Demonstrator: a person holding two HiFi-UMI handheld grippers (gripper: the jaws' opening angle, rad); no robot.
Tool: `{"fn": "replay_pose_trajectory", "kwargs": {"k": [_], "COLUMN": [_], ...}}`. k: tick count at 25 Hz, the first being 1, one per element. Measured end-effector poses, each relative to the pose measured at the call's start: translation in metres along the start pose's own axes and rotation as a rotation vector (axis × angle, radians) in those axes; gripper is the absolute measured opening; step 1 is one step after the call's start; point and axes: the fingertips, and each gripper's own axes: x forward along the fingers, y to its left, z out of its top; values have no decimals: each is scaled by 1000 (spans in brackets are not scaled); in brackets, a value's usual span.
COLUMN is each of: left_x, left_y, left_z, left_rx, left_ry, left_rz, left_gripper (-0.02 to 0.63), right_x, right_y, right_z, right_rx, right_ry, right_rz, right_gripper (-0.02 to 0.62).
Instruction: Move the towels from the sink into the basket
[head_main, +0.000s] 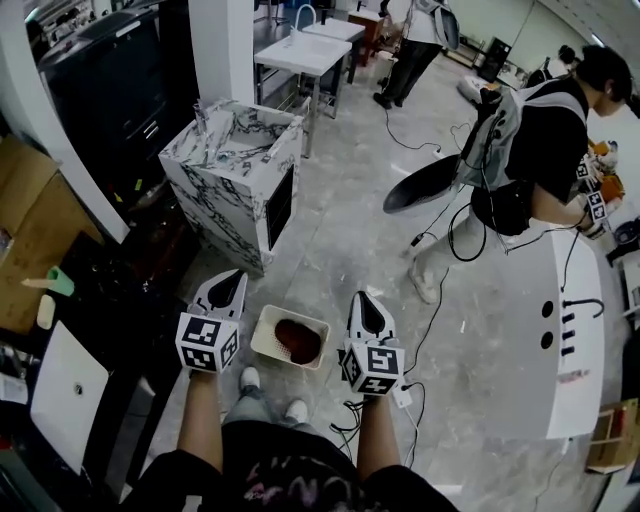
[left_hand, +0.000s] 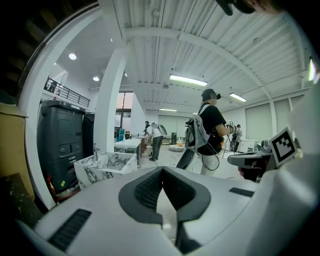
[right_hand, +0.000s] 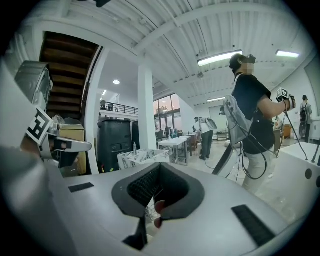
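A cream basket (head_main: 263, 338) stands on the floor between my two grippers, with a dark red towel (head_main: 298, 340) lying in it. The marble-patterned sink (head_main: 235, 170) stands further off to the left; whether it holds anything I cannot tell. My left gripper (head_main: 233, 276) hangs left of the basket, its jaws shut and empty (left_hand: 162, 170). My right gripper (head_main: 358, 298) hangs right of the basket, also shut with nothing held (right_hand: 160, 166). Under the right jaws a bit of the red towel (right_hand: 159, 206) shows. The sink (left_hand: 105, 167) appears ahead in both gripper views (right_hand: 142, 157).
A person with a backpack (head_main: 540, 150) stands at the right beside a white counter (head_main: 530, 330). A white table (head_main: 305, 50) and another person (head_main: 415, 45) are behind the sink. A black bin (head_main: 110, 80) and cardboard boxes (head_main: 25, 230) line the left. Cables (head_main: 425, 145) lie on the floor.
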Motion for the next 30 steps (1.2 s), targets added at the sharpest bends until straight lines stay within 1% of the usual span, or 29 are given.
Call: {"fn": "replay_pose_trajectory", "kwargs": {"k": [6, 20, 24, 30], "left_x": [-12, -29, -31, -29], "left_y": [-6, -14, -18, -23], "left_z": [22, 51, 58, 57], "left_rx": [18, 29, 33, 46], "left_ry": [-43, -103, -126, -122], "left_rz": [5, -5, -6, -21], "left_gripper": [15, 15, 16, 15], "right_x": [-13, -33, -36, -36], "right_y": [-2, -4, -5, -5], "right_z": [24, 53, 57, 53], "right_rx": [-25, -83, -88, -86], "right_ry": [-36, -85, -93, -94], "right_rz": [6, -6, -9, -15], "right_gripper": [14, 14, 14, 14]}}
